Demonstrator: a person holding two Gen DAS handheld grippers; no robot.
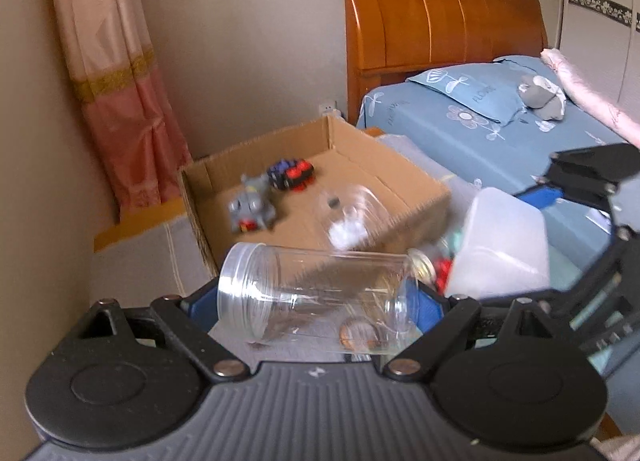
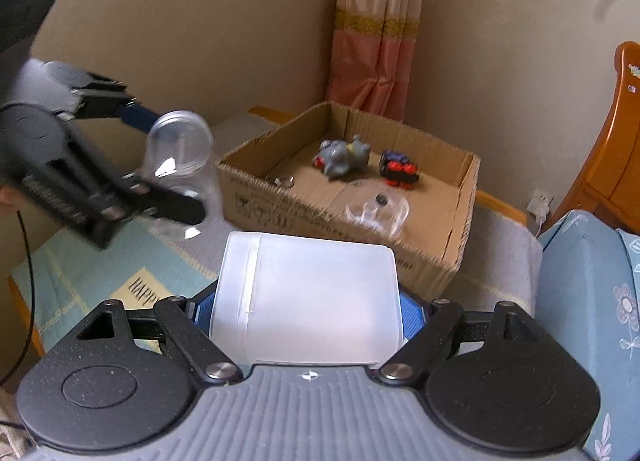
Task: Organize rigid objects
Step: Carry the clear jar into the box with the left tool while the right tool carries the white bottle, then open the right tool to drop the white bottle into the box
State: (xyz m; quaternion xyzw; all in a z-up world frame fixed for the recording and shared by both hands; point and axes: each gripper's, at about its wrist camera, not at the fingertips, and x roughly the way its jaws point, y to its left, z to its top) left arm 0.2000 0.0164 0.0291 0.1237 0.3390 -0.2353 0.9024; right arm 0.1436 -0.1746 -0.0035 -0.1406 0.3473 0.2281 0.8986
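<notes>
A: Cardboard box (image 2: 352,197) sits on the floor by the curtain (image 2: 376,29). Inside I see a grey toy (image 2: 340,159), a dark toy with red wheels (image 2: 398,169), a clear lid (image 2: 378,209) and a small ring (image 2: 285,181).

B: Grippers?

A: My left gripper (image 1: 316,305) pinches a clear jar (image 1: 316,297) lying sideways, open mouth to the left, raised off the floor near the box's front wall. Looks empty, some blur.

B: Right one?

A: My right gripper (image 2: 308,313) clamps a white translucent container (image 2: 308,293), held level, just in front of the box. Contents I can't tell. Bed (image 1: 500,133) is off to the right.
</notes>
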